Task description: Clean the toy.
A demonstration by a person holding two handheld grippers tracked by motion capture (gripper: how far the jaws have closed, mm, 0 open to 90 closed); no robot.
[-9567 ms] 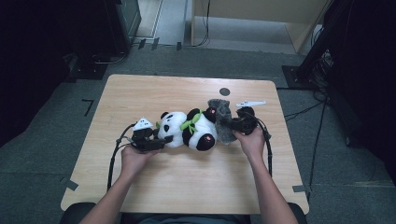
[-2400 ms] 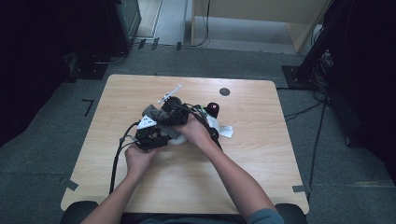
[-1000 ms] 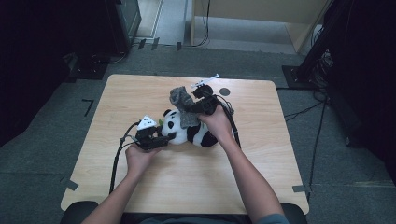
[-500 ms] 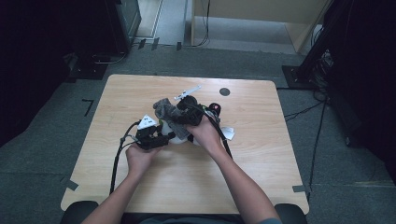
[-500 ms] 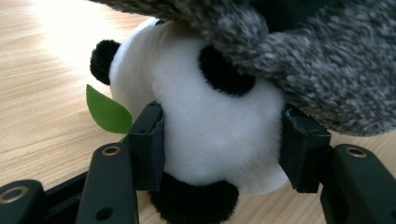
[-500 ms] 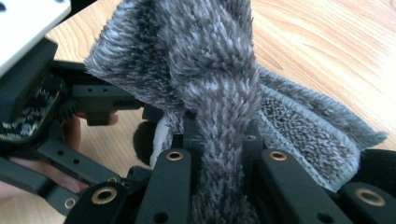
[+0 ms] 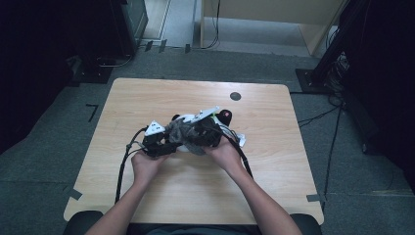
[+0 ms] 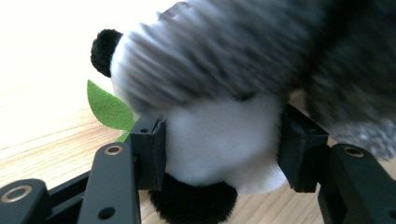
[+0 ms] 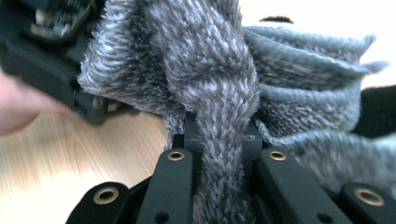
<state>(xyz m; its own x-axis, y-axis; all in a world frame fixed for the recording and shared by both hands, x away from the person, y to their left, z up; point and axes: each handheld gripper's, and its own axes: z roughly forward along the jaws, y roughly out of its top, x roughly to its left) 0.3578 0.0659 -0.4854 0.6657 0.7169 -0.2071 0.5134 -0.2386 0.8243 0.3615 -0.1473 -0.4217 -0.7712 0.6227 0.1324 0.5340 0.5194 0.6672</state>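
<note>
Here we are mid-dressing: the left gripper (image 8: 219, 154) has its jaws pinching the white plush body of the panda toy (image 8: 219, 144), one pad on each flank, and those jaws have just been closing a little further on it. The right gripper (image 9: 219, 149) has its jaws pressed together on a fold of the grey knitted scarf (image 9: 219, 84), a thick rope of yarn running straight up from between them.

From above, both grippers sit close together near the middle of the wooden surface (image 7: 161, 98), the scarf (image 7: 183, 132) draped over the toy between the two hands.

My read: the step in hand is laying the scarf over the panda, around the neck or head. Next move, I'd say, calls for the right jaws to carry the fabric on across the toy while the left jaws keep the body pinned, so the plush doesn't roll.

The panda looks soft and squashy, white with a black ear (image 8: 105, 49) beyond the left jaw and a black patch below, and a green felt leaf (image 8: 109, 109) just beside that jaw. The scarf is fuzzy, mottled grey, ribbed in parts.
</note>
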